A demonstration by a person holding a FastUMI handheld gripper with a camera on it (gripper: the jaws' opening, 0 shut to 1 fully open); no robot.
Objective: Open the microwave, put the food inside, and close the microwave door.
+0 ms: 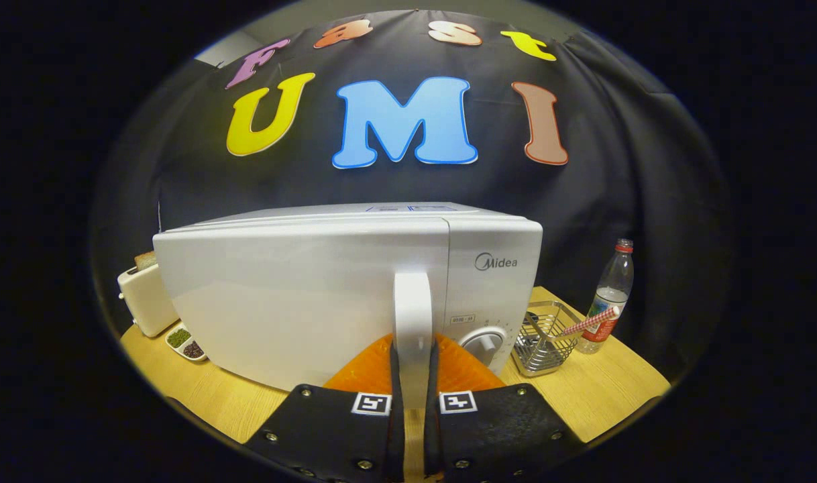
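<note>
Gripper (pixel 414 376) clamped on microwave door handle (pixel 412 315) | microwave (pixel 301 295) door shut | toaster (pixel 143 298) far left | wire basket (pixel 546 335), water bottle (pixel 610 295) right

A wooden table (pixel 603 396) is carrying everything. The microwave (pixel 328 295) is sitting in the middle of it. Left of the microwave a toaster (pixel 143 298) is standing, with a small dish (pixel 186 343) lying in front of it. Right of the microwave a wire basket (pixel 546 339) is resting, and a bottle (pixel 610 295) is standing just beyond that.

The gripper (pixel 414 376) is closing its fingers on the microwave's handle (pixel 413 315).
</note>
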